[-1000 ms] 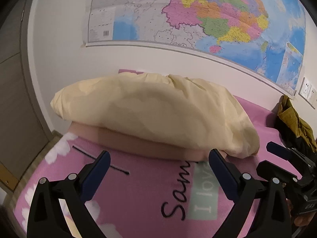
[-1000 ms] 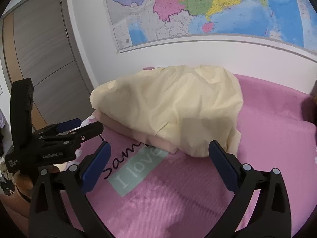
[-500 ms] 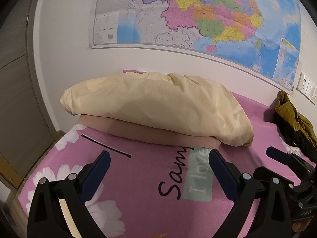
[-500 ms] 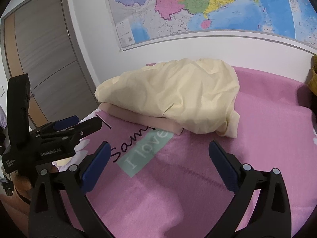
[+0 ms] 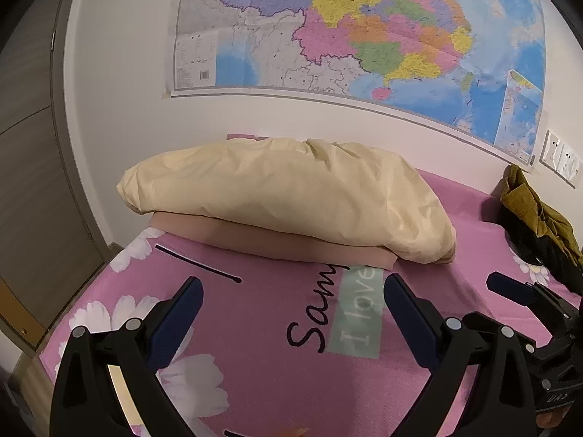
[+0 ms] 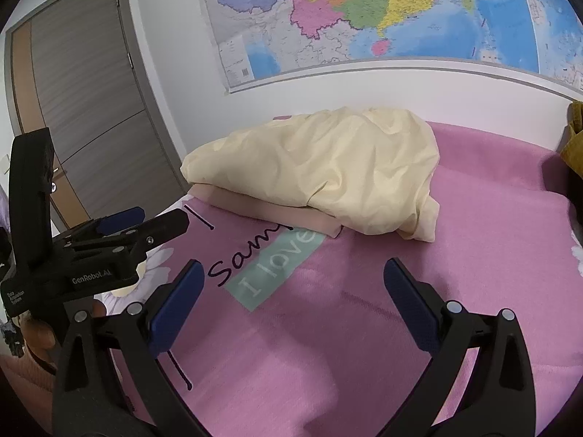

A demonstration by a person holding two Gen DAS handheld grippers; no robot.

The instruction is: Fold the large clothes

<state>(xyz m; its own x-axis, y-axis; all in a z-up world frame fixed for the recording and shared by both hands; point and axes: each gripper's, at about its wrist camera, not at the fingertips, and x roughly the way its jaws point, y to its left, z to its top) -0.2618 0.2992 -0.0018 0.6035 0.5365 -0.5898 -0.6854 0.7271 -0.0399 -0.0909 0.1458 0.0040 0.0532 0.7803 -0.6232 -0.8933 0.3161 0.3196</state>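
Note:
A folded cream-yellow garment (image 5: 284,196) (image 6: 320,167) lies on top of a folded beige-pink garment (image 5: 277,242) (image 6: 269,209), stacked at the far side of the pink bed cover (image 5: 255,327) (image 6: 473,255) by the wall. My left gripper (image 5: 293,302) hangs open over the cover, well short of the stack, holding nothing. My right gripper (image 6: 294,284) is also open and empty, over the plain pink area in front of the stack. The left gripper (image 6: 145,224) shows at the left of the right wrist view.
A large wall map (image 5: 364,36) hangs above the bed. A dark olive and black heap of clothing (image 5: 535,225) lies at the right by the wall sockets (image 5: 561,160). A grey sliding door (image 6: 83,109) stands to the left. The cover carries printed lettering (image 5: 349,313) and flowers.
Both grippers have drawn back from the stack, which now looks smaller and farther away. More of the pink cover shows in front. Both stayed open and empty.

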